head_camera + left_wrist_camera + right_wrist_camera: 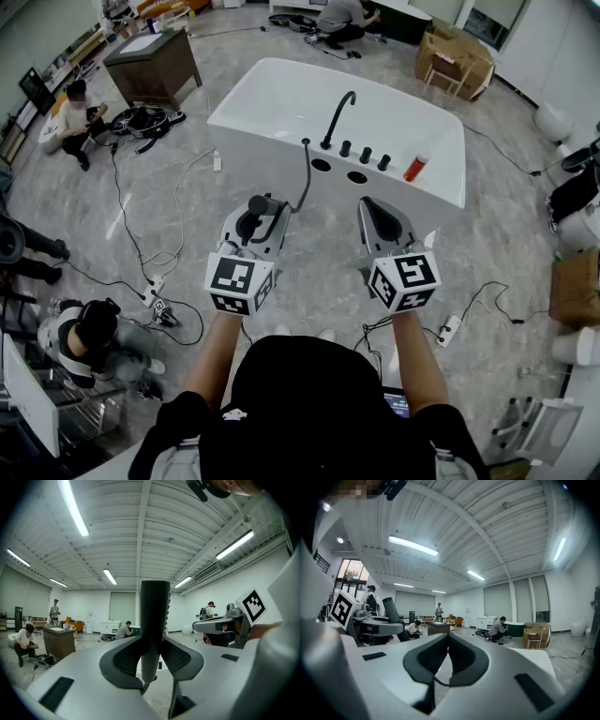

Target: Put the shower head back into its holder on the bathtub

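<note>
Head view: left gripper (251, 228) grips the shower head (262, 204) upright, near the bathtub (272, 141). Its holder hole (321, 165) lies just ahead-right. Right gripper (380, 221) is closed on nothing.

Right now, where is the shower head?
The shower head is clamped in the left hand-held gripper, left of centre in the head view, just in front of the bathtub, with its hose running to the tub's rim.

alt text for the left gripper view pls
The left hand-held gripper is clamped on a dark shower head that stands upright between its jaws. Behind it is a big white room with ceiling strip lights and several people.
</note>
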Motion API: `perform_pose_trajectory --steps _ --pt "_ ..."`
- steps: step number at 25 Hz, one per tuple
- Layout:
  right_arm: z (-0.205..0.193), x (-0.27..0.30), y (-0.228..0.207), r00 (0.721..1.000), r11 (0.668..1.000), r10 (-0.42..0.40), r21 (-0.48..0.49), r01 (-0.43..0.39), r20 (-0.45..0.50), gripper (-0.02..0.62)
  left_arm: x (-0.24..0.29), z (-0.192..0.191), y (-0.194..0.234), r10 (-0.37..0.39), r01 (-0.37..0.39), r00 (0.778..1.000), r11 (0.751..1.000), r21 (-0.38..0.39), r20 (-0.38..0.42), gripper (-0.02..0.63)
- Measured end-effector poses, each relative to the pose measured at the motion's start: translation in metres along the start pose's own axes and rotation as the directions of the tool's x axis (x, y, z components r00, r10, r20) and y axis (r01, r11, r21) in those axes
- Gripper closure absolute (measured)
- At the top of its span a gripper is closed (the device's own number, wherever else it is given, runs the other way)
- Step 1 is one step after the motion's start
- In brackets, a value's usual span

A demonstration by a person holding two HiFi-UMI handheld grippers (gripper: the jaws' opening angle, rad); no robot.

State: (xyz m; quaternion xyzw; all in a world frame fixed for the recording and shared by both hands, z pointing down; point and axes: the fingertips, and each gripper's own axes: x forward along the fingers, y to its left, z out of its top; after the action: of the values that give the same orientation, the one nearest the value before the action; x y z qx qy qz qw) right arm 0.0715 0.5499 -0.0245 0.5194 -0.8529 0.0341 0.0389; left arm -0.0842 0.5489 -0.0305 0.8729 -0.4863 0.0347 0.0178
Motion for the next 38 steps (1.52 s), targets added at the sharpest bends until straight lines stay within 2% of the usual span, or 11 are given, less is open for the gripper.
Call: perform_pose_trajectory --steps 13,29,38 --pt "0.001 -0.006 -0.005 1.000 0.999 0.016 0.033 -0.016 0.010 0.572 0.001 0.001 -0.008 0.014 -0.014 1.000 1.000 -0.005 -0.013 0.462" --pt "-0.028 -0.046 -0.032 0.997 0.996 0.082 0.036 -0.082 0.002 0.572 -0.005 -0.022 -0.062 0.081 -0.081 0.996 0.997 -0.015 -0.025 0.462" --pt "-0.036 -0.044 -0.041 0.994 0.992 0.111 0.056 -0.111 -0.004 0.572 0.001 -0.022 -0.070 0.100 -0.100 0.994 0.995 -0.005 -0.036 0.462"
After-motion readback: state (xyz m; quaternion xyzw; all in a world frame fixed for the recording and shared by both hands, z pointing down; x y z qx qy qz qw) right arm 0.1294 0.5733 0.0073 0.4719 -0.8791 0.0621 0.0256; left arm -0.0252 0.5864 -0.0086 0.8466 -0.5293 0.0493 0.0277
